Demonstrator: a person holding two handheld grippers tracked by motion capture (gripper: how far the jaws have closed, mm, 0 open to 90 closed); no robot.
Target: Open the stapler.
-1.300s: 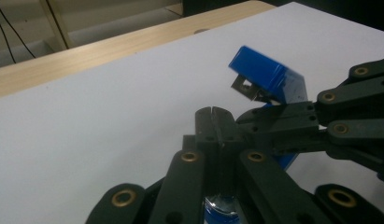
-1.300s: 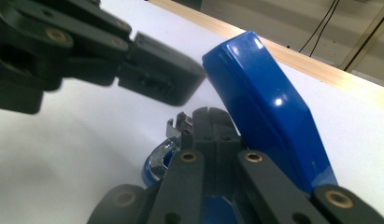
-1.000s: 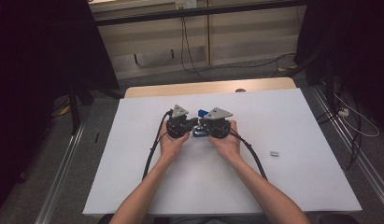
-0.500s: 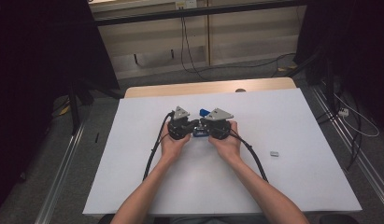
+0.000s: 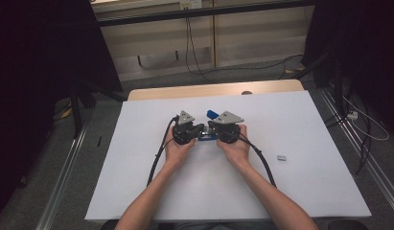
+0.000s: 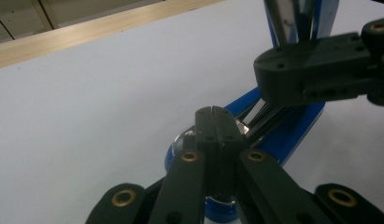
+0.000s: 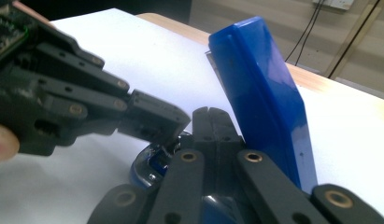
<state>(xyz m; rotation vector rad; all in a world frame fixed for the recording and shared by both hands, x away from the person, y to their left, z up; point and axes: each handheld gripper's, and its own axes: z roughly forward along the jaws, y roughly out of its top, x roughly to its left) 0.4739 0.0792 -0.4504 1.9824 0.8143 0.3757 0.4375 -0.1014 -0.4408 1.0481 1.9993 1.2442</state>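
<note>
White counter (image 5: pixel 300 191) carries a blue stapler (image 7: pixel 259 93), swung open at mid-counter between the two hands. It looks like stiff, slick plastic and metal, hinged and floppy, best gripped low by its base. Left gripper (image 5: pixel 200 130) and right gripper (image 5: pixel 213 128) have fingers closed tight, meeting on the stapler's base.

A white table top (image 5: pixel 137 182) with a bare wooden strip (image 5: pixel 185 91) along its far edge. Near the middle lies a blue stapler (image 5: pixel 206 136), opened up. A small grey piece (image 5: pixel 281 157) rests well apart from it, at about four o'clock
</note>
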